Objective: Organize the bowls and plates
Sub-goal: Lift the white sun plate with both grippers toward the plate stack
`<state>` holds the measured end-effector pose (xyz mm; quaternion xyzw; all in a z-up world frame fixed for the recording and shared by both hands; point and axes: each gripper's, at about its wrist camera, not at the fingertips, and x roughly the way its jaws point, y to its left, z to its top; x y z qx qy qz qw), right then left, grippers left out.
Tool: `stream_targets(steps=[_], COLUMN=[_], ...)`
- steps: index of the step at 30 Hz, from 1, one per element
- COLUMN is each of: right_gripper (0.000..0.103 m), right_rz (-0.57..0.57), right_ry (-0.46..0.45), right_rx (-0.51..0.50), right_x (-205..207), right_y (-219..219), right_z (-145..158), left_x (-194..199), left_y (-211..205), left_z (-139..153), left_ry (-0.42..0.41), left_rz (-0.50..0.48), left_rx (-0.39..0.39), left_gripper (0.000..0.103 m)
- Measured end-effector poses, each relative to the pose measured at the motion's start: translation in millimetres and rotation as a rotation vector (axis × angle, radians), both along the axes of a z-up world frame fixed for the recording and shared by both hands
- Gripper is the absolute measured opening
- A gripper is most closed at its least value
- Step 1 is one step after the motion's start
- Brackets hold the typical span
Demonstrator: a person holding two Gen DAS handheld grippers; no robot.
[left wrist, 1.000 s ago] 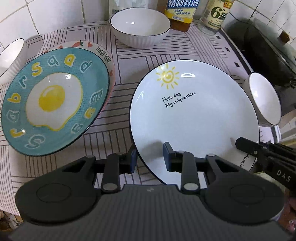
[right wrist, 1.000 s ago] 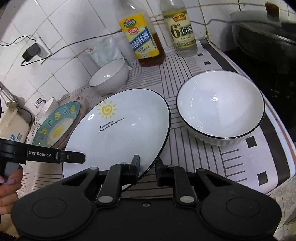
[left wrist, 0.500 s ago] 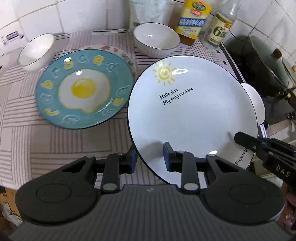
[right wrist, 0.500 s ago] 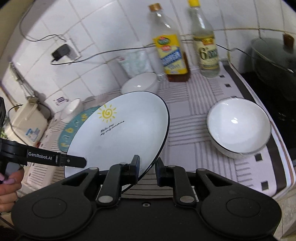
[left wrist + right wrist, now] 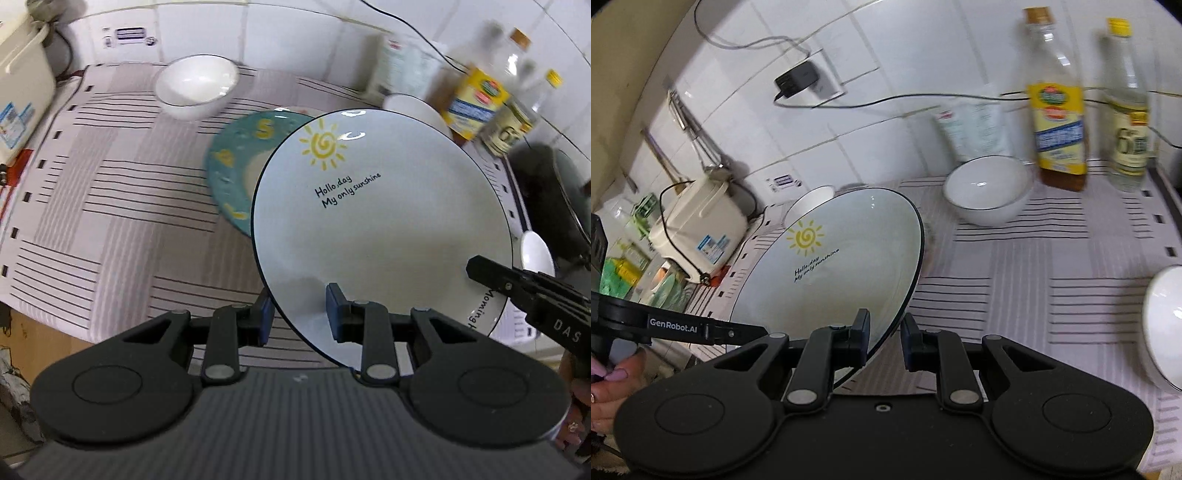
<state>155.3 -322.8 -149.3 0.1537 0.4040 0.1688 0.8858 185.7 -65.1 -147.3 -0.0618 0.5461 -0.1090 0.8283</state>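
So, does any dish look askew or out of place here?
Only the white sun plate: it hangs tilted in the air, pinched at its rim by both the left tool and the right tool. No chip or spill shows.

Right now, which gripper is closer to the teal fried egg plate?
Left. The left gripper grips the white sunshine plate on the rim nearest the teal egg plate; the right gripper grips the opposite rim, farther from it.
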Motion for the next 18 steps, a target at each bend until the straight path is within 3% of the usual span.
stream_targets(steps=[12, 18], right_gripper=[0.022, 0.022], right_rz=[0.005, -0.028], right_ry=[0.088, 0.122], right_rx=[0.033, 0.038], right_x=[50.5, 68.0], right_y=[40.7, 50.0], right_z=[-8.5, -17.9], left_x=[48.5, 73.9], left_y=[43.3, 52.9], left_z=[-15.9, -28.0], left_ry=[0.114, 0.144], left_rz=[0.035, 0.002], left_rx=[-0.028, -0.025], left_gripper=[0.028, 0.028])
